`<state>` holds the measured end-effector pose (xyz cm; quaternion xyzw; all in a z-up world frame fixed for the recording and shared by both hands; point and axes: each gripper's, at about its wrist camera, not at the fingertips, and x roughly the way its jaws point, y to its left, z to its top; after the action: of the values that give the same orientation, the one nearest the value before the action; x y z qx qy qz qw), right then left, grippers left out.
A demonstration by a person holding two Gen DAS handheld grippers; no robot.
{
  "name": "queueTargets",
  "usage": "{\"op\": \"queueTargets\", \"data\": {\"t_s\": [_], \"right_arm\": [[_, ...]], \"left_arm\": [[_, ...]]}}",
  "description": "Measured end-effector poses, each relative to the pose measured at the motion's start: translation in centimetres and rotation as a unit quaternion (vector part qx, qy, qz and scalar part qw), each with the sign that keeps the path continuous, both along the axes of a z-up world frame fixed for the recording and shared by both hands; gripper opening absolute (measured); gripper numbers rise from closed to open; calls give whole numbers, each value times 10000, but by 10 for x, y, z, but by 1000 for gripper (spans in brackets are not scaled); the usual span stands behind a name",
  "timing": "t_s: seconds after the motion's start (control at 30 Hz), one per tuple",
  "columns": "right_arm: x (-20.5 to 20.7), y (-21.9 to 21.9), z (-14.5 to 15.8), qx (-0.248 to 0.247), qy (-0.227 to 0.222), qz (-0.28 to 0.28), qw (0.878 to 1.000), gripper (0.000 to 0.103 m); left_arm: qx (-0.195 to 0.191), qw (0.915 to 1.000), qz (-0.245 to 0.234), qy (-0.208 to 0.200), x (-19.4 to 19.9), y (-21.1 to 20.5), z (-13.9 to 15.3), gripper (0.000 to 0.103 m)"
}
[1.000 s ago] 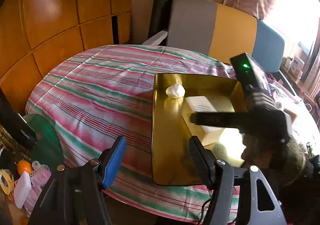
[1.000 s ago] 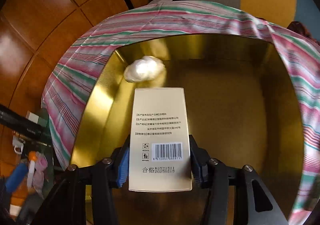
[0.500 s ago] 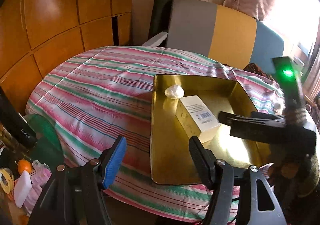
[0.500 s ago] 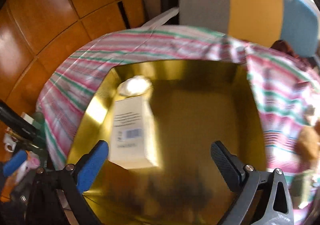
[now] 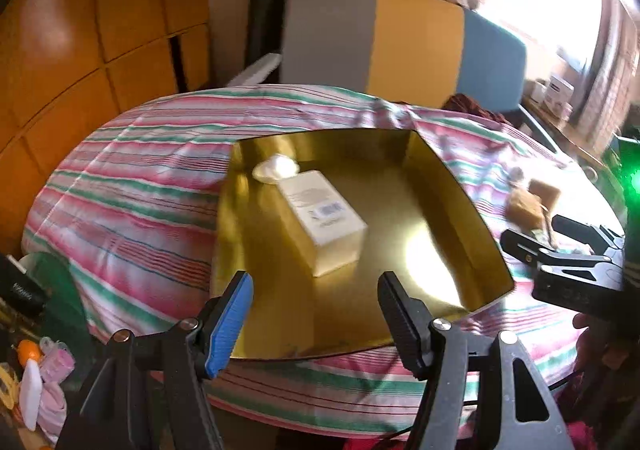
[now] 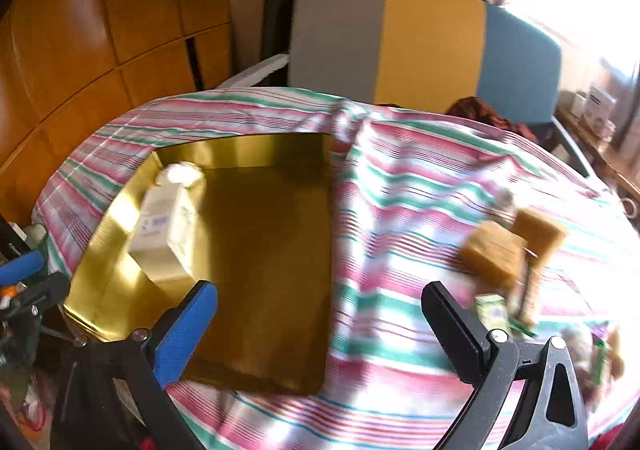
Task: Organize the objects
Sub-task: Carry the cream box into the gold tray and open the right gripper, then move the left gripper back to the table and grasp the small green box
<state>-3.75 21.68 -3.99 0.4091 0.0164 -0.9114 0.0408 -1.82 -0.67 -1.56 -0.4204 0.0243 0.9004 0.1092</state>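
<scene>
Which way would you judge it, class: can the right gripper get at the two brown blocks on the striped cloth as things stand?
Probably yes. The right gripper is open and empty, and the brown blocks lie on the striped cloth ahead to its right, outside the gold tray, with nothing between.

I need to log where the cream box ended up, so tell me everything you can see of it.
The cream box is a rectangular carton, seemingly card, pale cream with gold-tinted sides. It lies flat, its upward face showing small printed text and a barcode. It rests on the floor of the gold tray, in the left half, angled to the walls. Its far end sits right by a small white wad; actual contact is unclear. Neither tool touches it: both are open, the left tool nearer.
</scene>
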Motion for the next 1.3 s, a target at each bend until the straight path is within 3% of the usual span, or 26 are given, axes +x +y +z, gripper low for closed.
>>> {"op": "queueTargets", "data": {"t_s": [0.2,0.4,0.67,0.77,0.83,0.93,1.07,1.13,1.3], "right_arm": [[27,62,-6,-67,-150,-535,9984,103],[65,157,-3,-101,-276,-1476,9886,103],[122,280,4,-332,-260,-2967,9540,103],[132,306,2,-1168,-112,-3167,9412,103],[132,309,0,-1338,-87,-3201,9378,103],[131,303,4,-1411,49,-3022,9427,103],[133,303,5,-1774,231,-2709,9458,103],[140,308,4,-2008,384,-2805,9378,103],[158,336,-3,-2972,758,-3150,8982,103]], "left_arm": [[133,9977,-652,-162,5,40,-3,66],[159,9883,-1502,-220,9,96,-2,65],[51,9682,-2450,-502,10,184,-13,64],[40,9583,-2768,-709,7,216,-23,64],[81,9545,-2852,-869,3,233,-30,64],[159,9517,-2864,-1097,-5,257,-40,64],[185,9535,-2720,-1282,-19,285,-53,64],[196,9551,-2602,-1406,-28,297,-63,64],[370,9558,-2366,-1705,-47,313,-82,64]]}}
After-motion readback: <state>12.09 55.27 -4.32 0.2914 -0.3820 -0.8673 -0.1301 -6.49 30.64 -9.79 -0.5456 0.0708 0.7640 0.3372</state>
